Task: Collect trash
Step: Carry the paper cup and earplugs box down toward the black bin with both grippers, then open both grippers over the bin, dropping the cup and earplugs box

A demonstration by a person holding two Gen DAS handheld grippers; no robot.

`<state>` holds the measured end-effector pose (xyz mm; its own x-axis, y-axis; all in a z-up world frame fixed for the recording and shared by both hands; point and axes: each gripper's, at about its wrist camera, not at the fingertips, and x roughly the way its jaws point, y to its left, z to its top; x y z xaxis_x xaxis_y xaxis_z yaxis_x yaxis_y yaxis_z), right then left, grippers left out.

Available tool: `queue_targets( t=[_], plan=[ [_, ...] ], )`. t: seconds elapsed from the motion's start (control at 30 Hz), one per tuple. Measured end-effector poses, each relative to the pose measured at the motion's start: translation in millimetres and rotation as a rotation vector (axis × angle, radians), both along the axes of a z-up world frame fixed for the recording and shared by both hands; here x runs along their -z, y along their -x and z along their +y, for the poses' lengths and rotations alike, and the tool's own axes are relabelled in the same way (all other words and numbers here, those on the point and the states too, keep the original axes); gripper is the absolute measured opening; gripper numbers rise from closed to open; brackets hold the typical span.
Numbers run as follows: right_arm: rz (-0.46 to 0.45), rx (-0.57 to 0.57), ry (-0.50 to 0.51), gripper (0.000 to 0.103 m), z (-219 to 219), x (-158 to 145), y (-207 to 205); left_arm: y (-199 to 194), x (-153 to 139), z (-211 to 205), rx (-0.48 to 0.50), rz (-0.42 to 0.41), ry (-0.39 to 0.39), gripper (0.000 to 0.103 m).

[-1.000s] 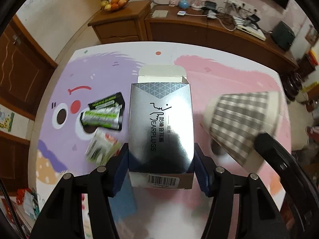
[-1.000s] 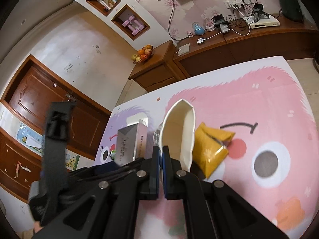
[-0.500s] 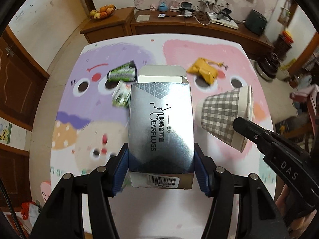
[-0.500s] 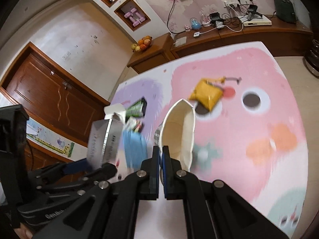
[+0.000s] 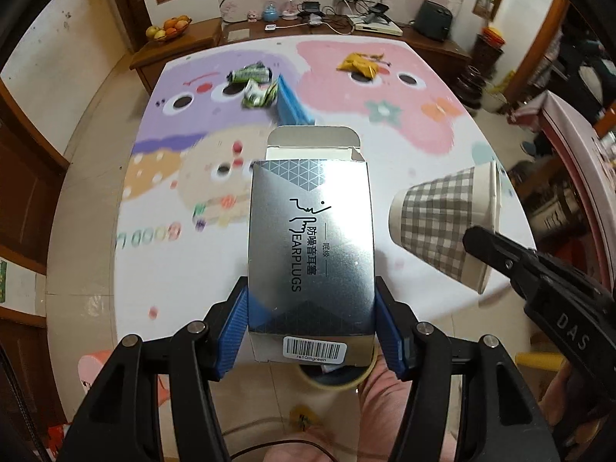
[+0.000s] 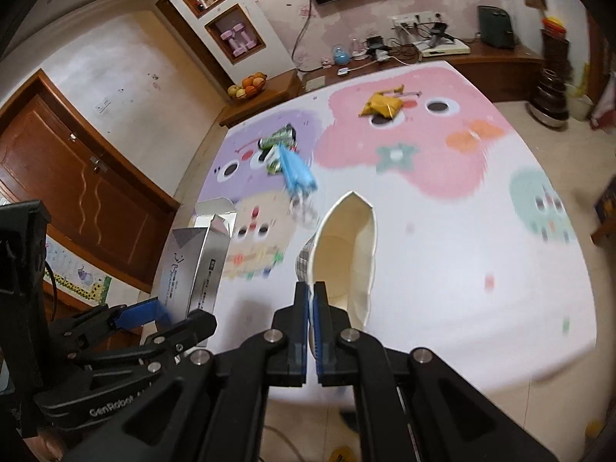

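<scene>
My left gripper is shut on a silver earplug box, top flap open, held above the near edge of the table. The same box shows at the left of the right wrist view. My right gripper is shut on the rim of a checked paper cup, squashed flat at the pinch. That cup lies on its side to the right of the box. On the far half of the table lie green wrappers, a blue mask and a yellow bag.
The table wears a cartoon-print cloth. A round yellow-rimmed bin sits on the floor below the box, by a person's leg. Wooden cabinets with a fruit bowl and electronics line the far wall. A wooden door stands at left.
Both grippers have pulled back together from the middle of the table to its near edge, with the box and cup still held. The trash left on the table now looks farther away.
</scene>
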<state>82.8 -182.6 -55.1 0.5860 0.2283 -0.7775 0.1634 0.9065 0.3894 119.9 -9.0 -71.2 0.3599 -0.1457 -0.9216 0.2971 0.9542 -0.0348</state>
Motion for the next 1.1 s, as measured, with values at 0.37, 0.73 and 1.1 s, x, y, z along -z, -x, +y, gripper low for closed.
queue_targets(
  t=[0.37, 0.73, 1.1],
  plan=[
    [0.155, -0.015, -0.002, 0.002, 75.6, 34.0, 111.6, 94.4, 38.6, 37.2, 0.047, 0.070, -0.044, 0.058],
    [0.362, 0.027, -0.009, 0.002, 85.0, 154.0, 162.3, 150.0, 155.8, 26.5, 0.091, 0.206, -0.097, 0.059],
    [0.463, 0.135, -0.043, 0.002, 51.2, 316.7, 154.4, 127.0, 314.3, 7.7, 0.072, 0.304, -0.091, 0.059]
  ],
)
